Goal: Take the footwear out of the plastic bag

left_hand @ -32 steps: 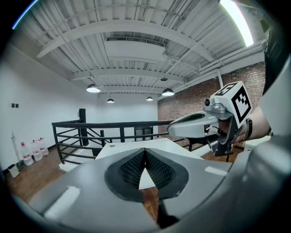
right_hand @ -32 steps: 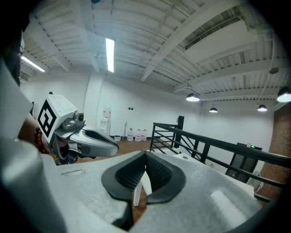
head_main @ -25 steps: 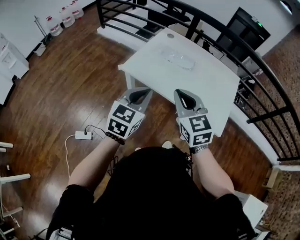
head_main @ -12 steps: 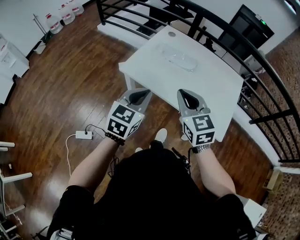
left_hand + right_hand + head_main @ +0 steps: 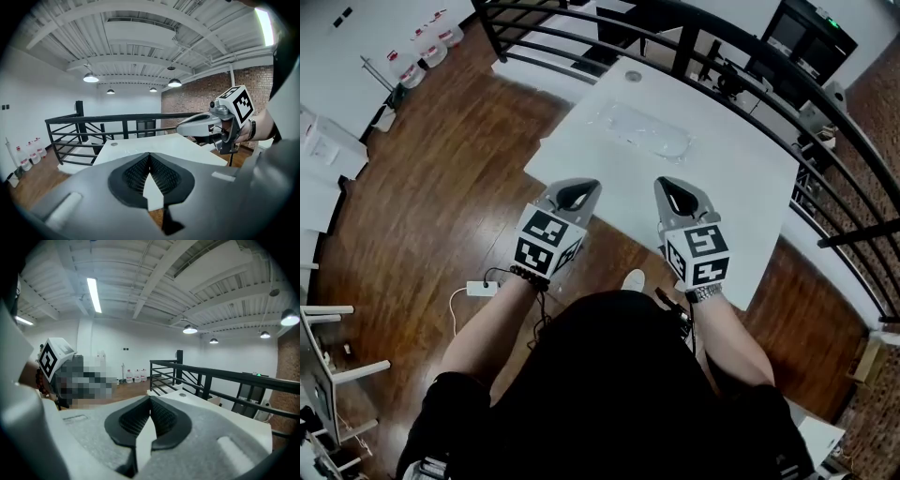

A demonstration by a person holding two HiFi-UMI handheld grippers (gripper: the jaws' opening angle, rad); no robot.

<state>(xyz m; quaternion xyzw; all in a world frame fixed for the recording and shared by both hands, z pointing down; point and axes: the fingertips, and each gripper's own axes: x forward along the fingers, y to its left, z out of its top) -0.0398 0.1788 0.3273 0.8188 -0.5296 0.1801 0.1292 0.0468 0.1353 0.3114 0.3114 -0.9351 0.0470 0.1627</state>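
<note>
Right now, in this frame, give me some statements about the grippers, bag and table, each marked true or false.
1. The left gripper and right gripper are both shut and empty. True.
2. The plastic bag lies on the white table. True.
3. The right gripper is clamped on the bag. False: it is held short of the bag, touching nothing.
4. The table stands on carpet. False: the floor is wood.

table [image 5: 741,187]: white, stands on wood floor [image 5: 441,187] | on it: 1 clear bag [image 5: 642,131], far half | 1 round cap [image 5: 633,76] by far edge
</note>
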